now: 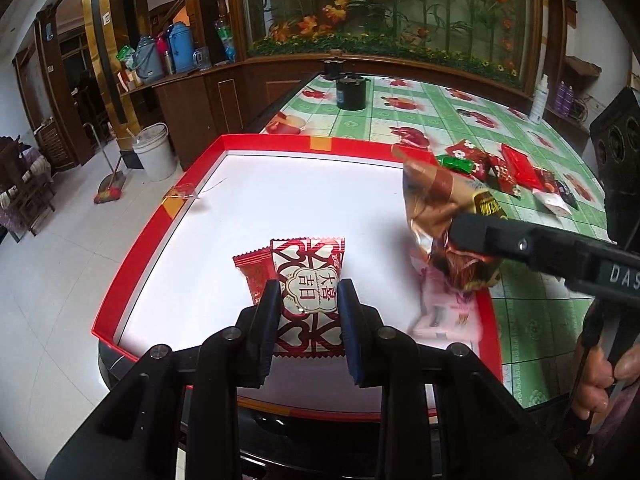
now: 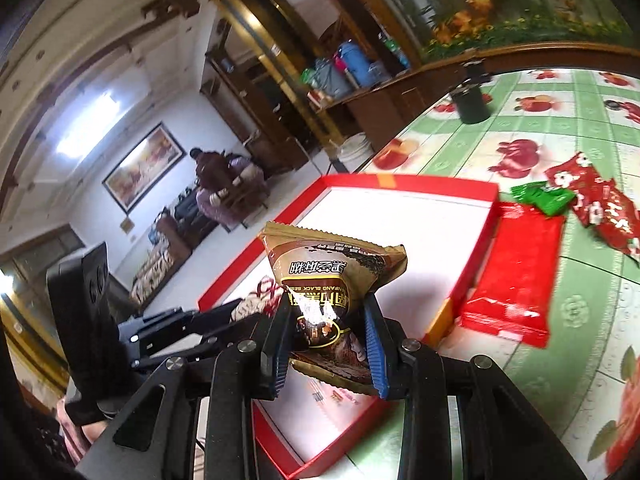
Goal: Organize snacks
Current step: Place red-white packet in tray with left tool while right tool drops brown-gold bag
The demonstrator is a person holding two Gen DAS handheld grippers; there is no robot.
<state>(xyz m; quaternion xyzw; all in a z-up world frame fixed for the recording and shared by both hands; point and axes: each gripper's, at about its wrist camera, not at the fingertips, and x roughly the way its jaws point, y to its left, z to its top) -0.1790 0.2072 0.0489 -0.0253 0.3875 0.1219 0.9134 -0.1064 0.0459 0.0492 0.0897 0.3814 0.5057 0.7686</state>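
Note:
A red-rimmed box (image 1: 160, 216) with a white floor sits on the table; it also shows in the right wrist view (image 2: 472, 256). My left gripper (image 1: 308, 294) is shut on a red-and-white heart-pattern snack packet (image 1: 310, 268) held low over the box floor. A small red packet (image 1: 254, 270) lies beside it. My right gripper (image 2: 328, 312) is shut on a brown-gold snack packet (image 2: 332, 276), held above the box; it shows in the left wrist view (image 1: 448, 208) at the box's right side. A pink packet (image 1: 448, 312) lies blurred beneath it.
Several loose red and green snack packets (image 1: 496, 168) lie on the green flowered tablecloth (image 1: 532, 320) right of the box. A flat red packet (image 2: 516, 272) lies against the box's side. A black cup (image 1: 351, 94) stands at the far end. A white bucket (image 1: 156, 152) stands on the floor at left.

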